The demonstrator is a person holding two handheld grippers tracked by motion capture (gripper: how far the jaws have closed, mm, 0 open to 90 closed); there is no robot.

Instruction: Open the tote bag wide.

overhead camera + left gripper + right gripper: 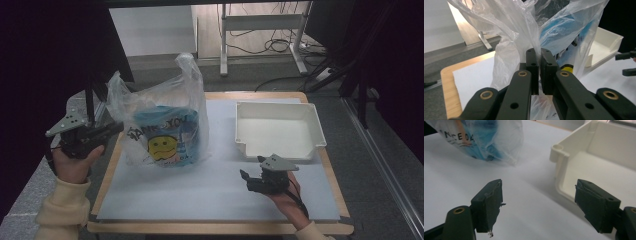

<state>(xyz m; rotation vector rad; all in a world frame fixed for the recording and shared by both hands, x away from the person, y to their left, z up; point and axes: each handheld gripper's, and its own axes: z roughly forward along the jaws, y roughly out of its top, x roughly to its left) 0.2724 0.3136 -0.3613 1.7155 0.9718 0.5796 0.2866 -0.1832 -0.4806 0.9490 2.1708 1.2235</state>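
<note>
A clear plastic bag [165, 115] with a blue "THANK YOU" print and a yellow smiley face stands upright on the left half of the white mat [200, 195]. My left gripper [119, 128] reaches in from the left and is shut on the bag's left edge. In the left gripper view the bag's film [509, 30] is pinched between the left gripper's [539, 51] closed jaws. My right gripper [250, 168] rests low over the mat, right of the bag and just in front of the white tray [280, 105]. In the right gripper view this gripper [538, 185] stands open with nothing between its jaws.
The white tray [564, 162] stands open-topped at the back right of the mat. The mat lies on a wooden table [220, 227]. Beyond the table are desk legs and cables on the floor [260, 45]. Bare mat stretches between the bag [486, 140] and the tray.
</note>
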